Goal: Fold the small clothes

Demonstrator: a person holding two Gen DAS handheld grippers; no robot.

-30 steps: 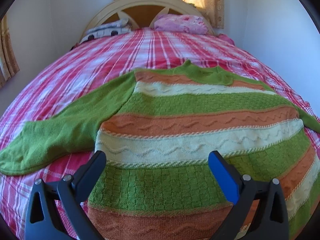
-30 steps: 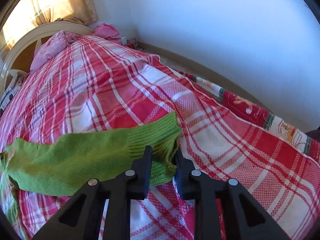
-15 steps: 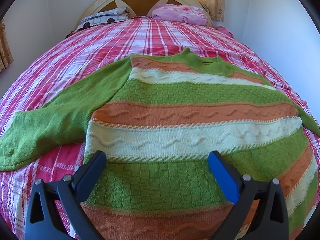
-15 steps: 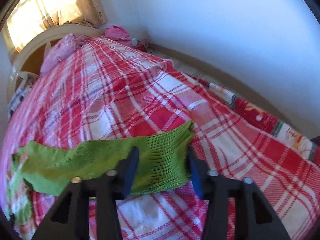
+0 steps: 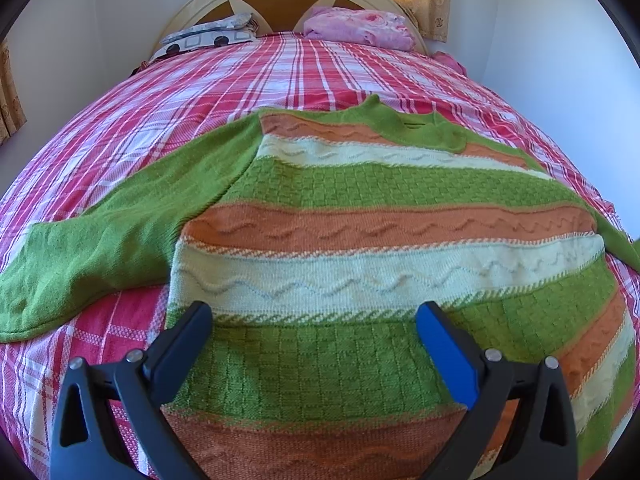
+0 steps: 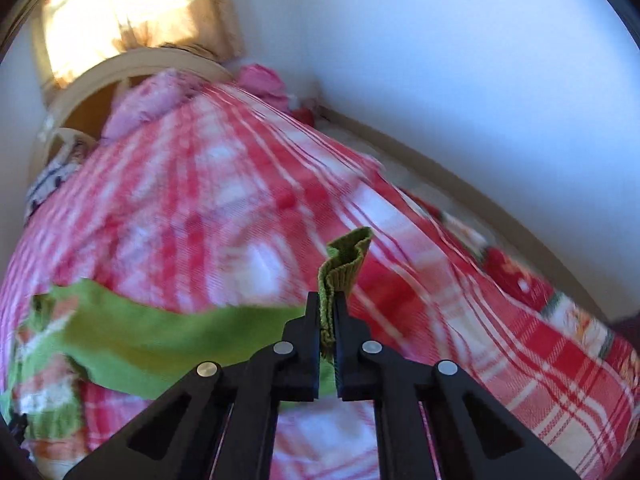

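A striped knitted sweater (image 5: 384,216) in green, orange and cream is spread flat on a bed covered by a red plaid bedspread (image 5: 200,92). The left gripper (image 5: 314,320) is held above the sweater's lower part, its fingers (image 5: 188,332) spread wide with nothing between them. The fingers of the right gripper (image 6: 328,312) are clamped on the ribbed green sleeve cuff (image 6: 342,264), which is lifted off the bedspread. Pillows (image 5: 356,28) are seen at the headboard.
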